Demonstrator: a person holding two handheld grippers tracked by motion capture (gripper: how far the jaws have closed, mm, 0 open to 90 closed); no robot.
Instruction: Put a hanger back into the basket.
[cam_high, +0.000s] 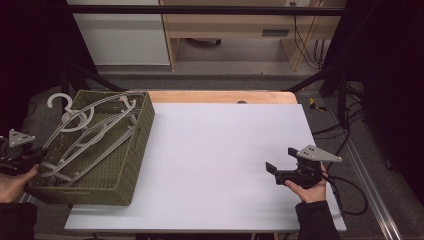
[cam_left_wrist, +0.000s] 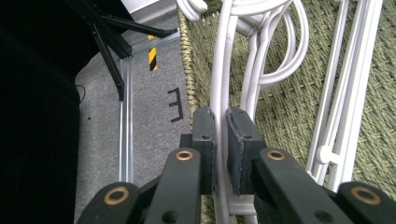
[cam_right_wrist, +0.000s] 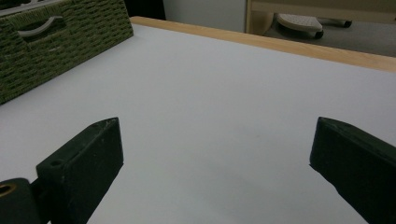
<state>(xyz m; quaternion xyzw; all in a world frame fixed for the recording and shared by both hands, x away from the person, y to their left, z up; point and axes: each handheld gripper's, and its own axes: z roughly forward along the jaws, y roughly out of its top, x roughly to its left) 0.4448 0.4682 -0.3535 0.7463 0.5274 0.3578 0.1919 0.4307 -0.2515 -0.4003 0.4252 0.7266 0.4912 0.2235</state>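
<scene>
From the high view, a woven green basket (cam_high: 131, 150) sits at the left edge of a white-topped desk (cam_high: 220, 160), its long side running away from the person. A bundle of pale grey hangers (cam_high: 87, 135) lies inside it, hooks poking past the far left corner. The left tool (cam_high: 39, 156) reaches the basket's near left rim, held in the left hand (cam_high: 12, 182). At the right, the right hand (cam_high: 310, 190) holds the right tool (cam_high: 274, 169) low over bare desk, well apart from the basket, jaws pointing left and standing apart. A cable loops off the desk's right edge. Beyond the desk are grey floor and pale wood furniture.

In the left gripper view, the left tool (cam_left_wrist: 221, 135) is clamped on a hanger (cam_left_wrist: 219, 79): one white rod runs up between the two black pads, which press it from either side. More hanger rods (cam_left_wrist: 341, 93) fan out to the right over the basket's weave (cam_left_wrist: 289, 112). To the left lies grey floor with a metal rail and a yellow-black marker.

In the right gripper view, the right tool (cam_right_wrist: 217, 154) is spread wide over the white desk (cam_right_wrist: 215, 93), nothing between its jaws. The basket (cam_right_wrist: 60, 56) stands at upper left, a hanger piece showing through its handle slot. The desk's wooden edge crosses the top.
</scene>
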